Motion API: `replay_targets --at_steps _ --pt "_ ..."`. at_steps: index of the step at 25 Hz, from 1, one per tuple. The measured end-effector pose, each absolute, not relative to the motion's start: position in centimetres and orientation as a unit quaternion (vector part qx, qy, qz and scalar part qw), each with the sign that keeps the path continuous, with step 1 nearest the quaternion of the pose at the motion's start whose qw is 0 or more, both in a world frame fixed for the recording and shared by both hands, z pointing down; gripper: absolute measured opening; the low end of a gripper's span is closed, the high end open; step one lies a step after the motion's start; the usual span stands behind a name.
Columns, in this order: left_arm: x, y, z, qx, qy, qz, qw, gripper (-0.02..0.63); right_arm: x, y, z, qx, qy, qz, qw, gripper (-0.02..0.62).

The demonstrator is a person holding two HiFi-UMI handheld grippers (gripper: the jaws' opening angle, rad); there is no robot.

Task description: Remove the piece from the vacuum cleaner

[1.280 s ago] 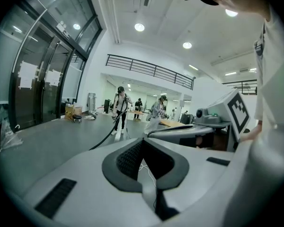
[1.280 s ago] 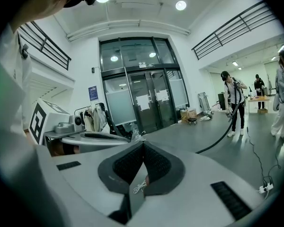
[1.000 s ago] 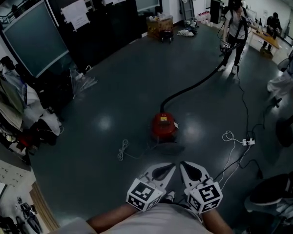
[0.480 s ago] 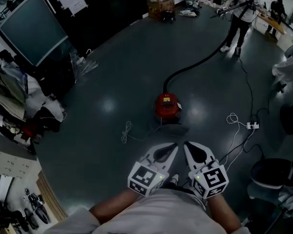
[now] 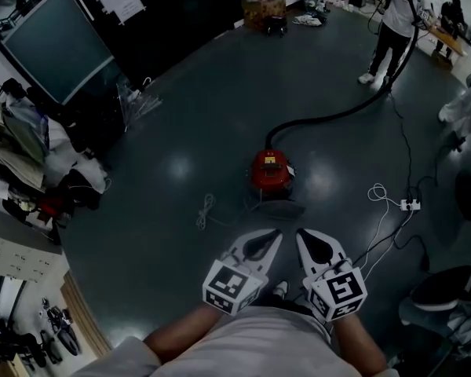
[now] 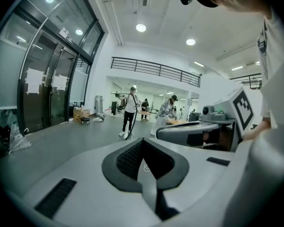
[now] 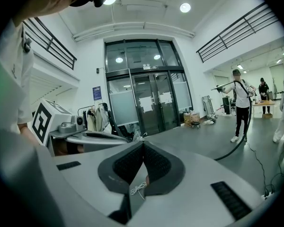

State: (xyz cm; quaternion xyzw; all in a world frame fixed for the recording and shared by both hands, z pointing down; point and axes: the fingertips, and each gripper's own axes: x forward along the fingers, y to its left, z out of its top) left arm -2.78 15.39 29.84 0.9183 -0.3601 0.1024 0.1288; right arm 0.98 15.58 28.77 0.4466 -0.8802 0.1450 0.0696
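Observation:
A red vacuum cleaner [image 5: 271, 170] stands on the dark floor ahead of me. Its black hose [image 5: 330, 116] curves away to a person [image 5: 394, 22] at the far right, who holds the wand up. That person and the hose [image 7: 236, 146] also show in the right gripper view. My left gripper [image 5: 275, 233] and right gripper [image 5: 301, 233] are side by side close to my body, well short of the vacuum. Both are shut with nothing between the jaws [image 6: 142, 141] [image 7: 143, 144].
A flat grey shape [image 5: 280, 208] lies just in front of the vacuum. A white cord [image 5: 205, 210] lies coiled to its left, and a power strip [image 5: 410, 204] with cables to its right. Clothes and clutter [image 5: 31, 155] line the left wall, with boxes [image 5: 263, 8] at the back.
The far person has lifted the wand higher, and the hose has swung right. Both grippers stay shut together in front of me.

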Motion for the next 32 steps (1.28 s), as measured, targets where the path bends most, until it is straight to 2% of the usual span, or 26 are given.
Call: replay_targets --at_steps 14,32 --pt "-4.6 10.5 32.7 0.910 -0.372 0.115 0.142 0.006 0.7 10.8 32.0 0.438 -0.880 0.158 0.091 0.017" --pt "-6.5 -6.5 40.5 0.950 -0.246 0.165 0.096 0.006 -2.6 -5.9 38.1 0.493 -0.845 0.177 0.110 0.017"
